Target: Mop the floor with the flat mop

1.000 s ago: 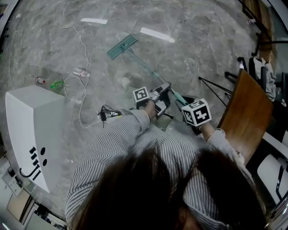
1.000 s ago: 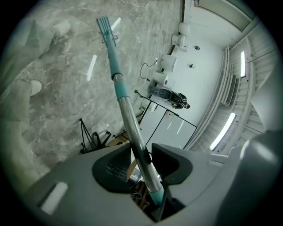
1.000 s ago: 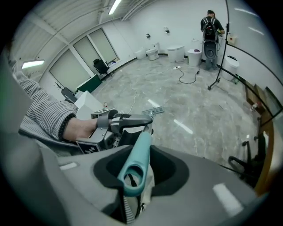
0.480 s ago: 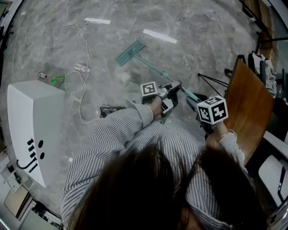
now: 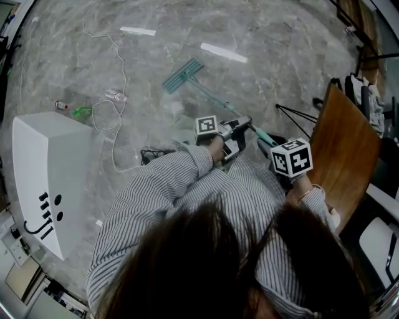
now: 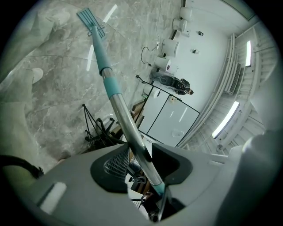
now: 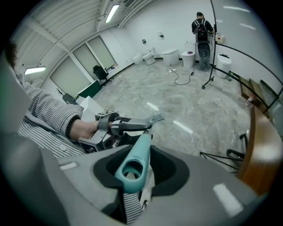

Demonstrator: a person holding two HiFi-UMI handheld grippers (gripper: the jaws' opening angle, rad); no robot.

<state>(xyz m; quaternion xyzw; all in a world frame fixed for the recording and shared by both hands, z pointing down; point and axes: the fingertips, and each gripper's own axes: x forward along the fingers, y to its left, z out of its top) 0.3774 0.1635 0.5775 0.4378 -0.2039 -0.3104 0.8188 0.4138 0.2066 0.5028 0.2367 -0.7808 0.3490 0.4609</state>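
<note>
Left gripper [image 6: 140, 155] clamped the flat mop's [image 6: 112, 95] pole; right gripper [image 7: 132, 170], just behind, clenched its teal handle end [image 7: 138, 150]. Mop head [image 5: 182, 75] lay ahead on the marble floor [image 5: 268, 62].

I'm looking over a big white room with a grey marble floor [image 5: 280, 37].
Strip lights [image 7: 112, 7] are shining on the ribbed ceiling and reflecting as bright bars on the floor. A white cabinet [image 5: 43, 168] is standing at the left, and a brown wooden panel [image 5: 346, 149] is showing at the right. A white cable [image 5: 121, 87] is trailing across the floor. Toilets [image 7: 170, 56] are lining the far wall, where a person [image 7: 202, 33] is standing.
</note>
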